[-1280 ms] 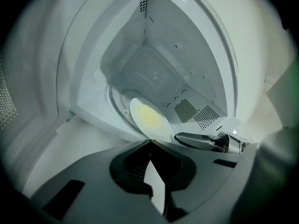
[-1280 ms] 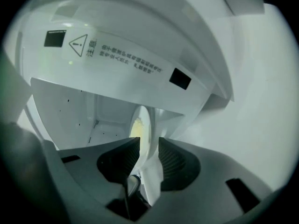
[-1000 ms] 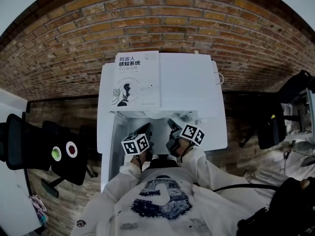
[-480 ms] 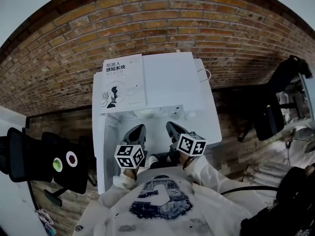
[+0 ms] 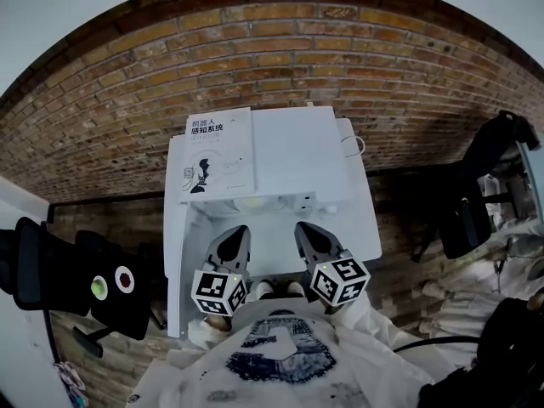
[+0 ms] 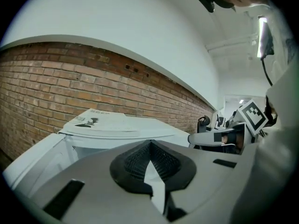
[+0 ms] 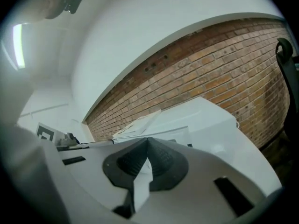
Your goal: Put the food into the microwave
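Item: white microwave (image 5: pixel 297 151), standing against the brick wall (image 5: pixel 280 58).

On top of the microwave, toward its left side: one book (image 5: pixel 218 153), lying flat with its cover up. At the microwave's right edge: a thin white cord (image 5: pixel 353 143) looping off toward the wall.

In front of the microwave, side by side and well short of touching it: left gripper (image 5: pixel 238 230) and right gripper (image 5: pixel 303 228), both pointing at the microwave's front. Each has its jaws pressed together at the tips, with nothing between them. A marker cube sits behind each, left (image 5: pixel 219 291) and right (image 5: pixel 340 280).

Left of the microwave, well apart: black office chair (image 5: pixel 51 266). Right of the microwave, well apart: a second black chair (image 5: pixel 484 185).

Behind the grippers, away from the microwave: the person's white printed shirt (image 5: pixel 276 355).
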The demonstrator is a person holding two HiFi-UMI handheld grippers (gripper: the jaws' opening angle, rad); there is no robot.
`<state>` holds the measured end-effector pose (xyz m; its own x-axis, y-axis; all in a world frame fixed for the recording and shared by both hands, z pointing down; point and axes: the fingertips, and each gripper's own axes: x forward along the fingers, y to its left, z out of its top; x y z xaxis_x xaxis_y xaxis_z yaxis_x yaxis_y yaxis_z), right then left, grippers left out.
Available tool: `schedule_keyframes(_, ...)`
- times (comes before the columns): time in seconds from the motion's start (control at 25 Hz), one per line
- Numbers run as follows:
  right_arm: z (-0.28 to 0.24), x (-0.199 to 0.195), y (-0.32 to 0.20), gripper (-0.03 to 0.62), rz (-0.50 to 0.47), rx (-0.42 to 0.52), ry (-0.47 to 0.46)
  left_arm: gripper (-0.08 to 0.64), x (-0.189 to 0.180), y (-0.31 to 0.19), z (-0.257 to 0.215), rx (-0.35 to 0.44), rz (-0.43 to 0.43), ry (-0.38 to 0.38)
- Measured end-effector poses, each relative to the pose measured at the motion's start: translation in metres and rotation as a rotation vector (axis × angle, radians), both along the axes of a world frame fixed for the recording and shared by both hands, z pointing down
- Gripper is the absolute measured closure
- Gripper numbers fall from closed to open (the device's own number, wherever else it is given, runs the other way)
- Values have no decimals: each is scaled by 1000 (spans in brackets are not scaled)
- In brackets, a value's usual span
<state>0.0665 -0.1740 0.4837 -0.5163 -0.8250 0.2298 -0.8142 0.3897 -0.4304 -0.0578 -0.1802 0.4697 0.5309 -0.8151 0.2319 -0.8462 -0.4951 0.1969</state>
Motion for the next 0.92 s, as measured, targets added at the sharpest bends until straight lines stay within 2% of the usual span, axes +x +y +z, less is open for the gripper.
schedule_keyframes(0.12,-7,3,1,578,-3,22,18,552,0,0,-5,15,-3,-10)
schedule_keyframes(0.92,-3,6,2,578,-35,38,62,552,4,3,7,-12,-28,-28)
